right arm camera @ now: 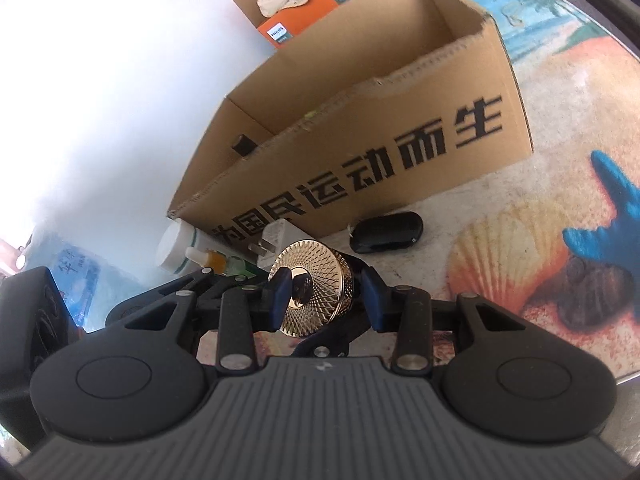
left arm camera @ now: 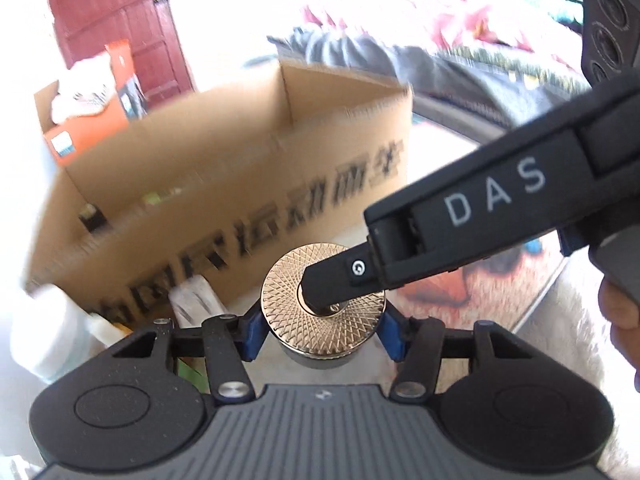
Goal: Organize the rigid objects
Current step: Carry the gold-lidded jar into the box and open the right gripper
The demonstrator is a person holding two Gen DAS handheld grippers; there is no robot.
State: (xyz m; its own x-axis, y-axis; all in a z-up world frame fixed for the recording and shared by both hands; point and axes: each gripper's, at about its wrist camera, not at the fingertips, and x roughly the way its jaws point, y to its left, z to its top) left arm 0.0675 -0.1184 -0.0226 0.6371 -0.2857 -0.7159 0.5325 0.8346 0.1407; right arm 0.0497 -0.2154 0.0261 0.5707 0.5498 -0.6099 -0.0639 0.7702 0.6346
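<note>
A dark jar with a round gold patterned lid (left arm camera: 304, 280) sits between the blue pads of my left gripper (left arm camera: 325, 336), which press on its two sides. In the right wrist view the same gold lid (right arm camera: 320, 280) is tilted between the pads of my right gripper (right arm camera: 326, 300). One pad lies in the lid's centre hollow and the other against its outer side. From the left wrist view, one black right finger (left arm camera: 340, 276) reaches down onto the lid's centre, while its other finger is hidden. The open cardboard box (right arm camera: 360, 152) with black characters stands just behind.
By the box's near wall lie a black oval device (right arm camera: 386, 232), a white plug (right arm camera: 276, 240), a white-capped bottle (right arm camera: 176, 248) and a small orange dropper bottle (right arm camera: 212, 260). A shell-and-starfish mat (right arm camera: 520, 264) covers the surface. A carton holding an orange box (right arm camera: 288, 20) stands farther back.
</note>
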